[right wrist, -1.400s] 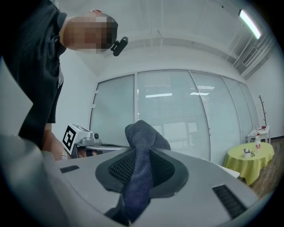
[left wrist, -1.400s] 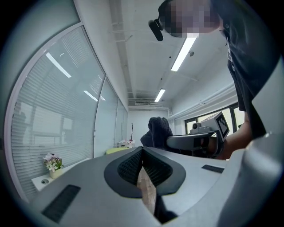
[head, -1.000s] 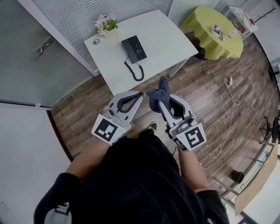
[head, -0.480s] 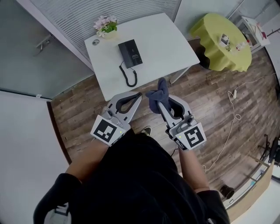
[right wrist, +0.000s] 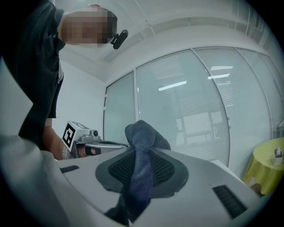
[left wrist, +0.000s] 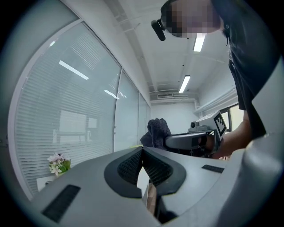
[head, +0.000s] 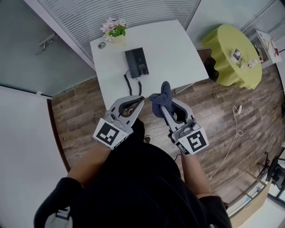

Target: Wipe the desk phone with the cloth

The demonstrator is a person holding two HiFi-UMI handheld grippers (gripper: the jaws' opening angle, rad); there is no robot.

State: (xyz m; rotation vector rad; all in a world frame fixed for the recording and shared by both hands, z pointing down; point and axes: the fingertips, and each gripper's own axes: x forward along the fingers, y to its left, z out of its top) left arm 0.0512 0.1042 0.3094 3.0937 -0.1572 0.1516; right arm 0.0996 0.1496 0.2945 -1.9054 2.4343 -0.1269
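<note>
The black desk phone (head: 137, 63) lies on the white desk (head: 173, 49) in the head view, its coiled cord (head: 128, 83) trailing toward the desk's near edge. Both grippers hang in the air short of that edge, above the wooden floor. My right gripper (head: 162, 105) is shut on a dark blue cloth (head: 160, 97), which bunches above the jaws; the cloth (right wrist: 143, 146) fills the jaw gap in the right gripper view. My left gripper (head: 141, 99) is shut with nothing in it, its pads (left wrist: 133, 165) pressed together.
A pot of pink flowers (head: 113, 30) and a small round object (head: 102, 45) stand at the desk's far left corner. A round table with a yellow cover (head: 231, 49) is to the right. White cables (head: 236, 129) run over the floor. A slatted glass wall (head: 111, 9) is behind the desk.
The desk and phone have shifted in the head view and the grippers' tips now sit closer to the desk's near edge. Both grippers keep their pose and the cloth stays held.
</note>
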